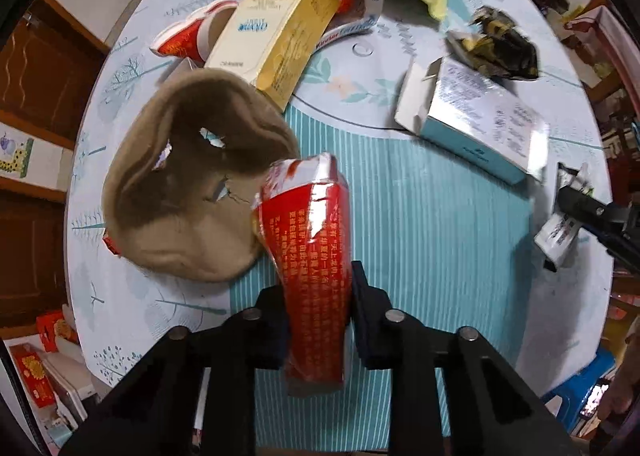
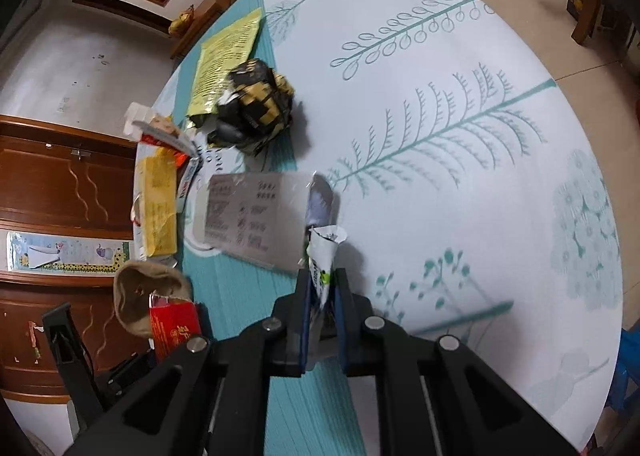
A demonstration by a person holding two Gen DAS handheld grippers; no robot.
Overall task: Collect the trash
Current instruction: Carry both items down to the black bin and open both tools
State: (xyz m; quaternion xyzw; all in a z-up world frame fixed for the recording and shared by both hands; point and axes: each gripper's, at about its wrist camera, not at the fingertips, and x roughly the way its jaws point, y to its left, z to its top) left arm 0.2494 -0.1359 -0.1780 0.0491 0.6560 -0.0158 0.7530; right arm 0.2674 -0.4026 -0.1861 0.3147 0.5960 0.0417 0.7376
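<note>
Red wrapper (image 1: 316, 256) pinched in left claw (image 1: 318, 320), lifted off bench (image 1: 420, 236) for disposal; right claw (image 2: 322, 296) clamps white scrap (image 2: 325, 256); boxes at 12 o'clock remain.

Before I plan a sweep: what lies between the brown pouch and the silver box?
Left wrist view: bare teal-striped tablecloth between brown pouch and silver box, apart from the held red wrapper.
</note>
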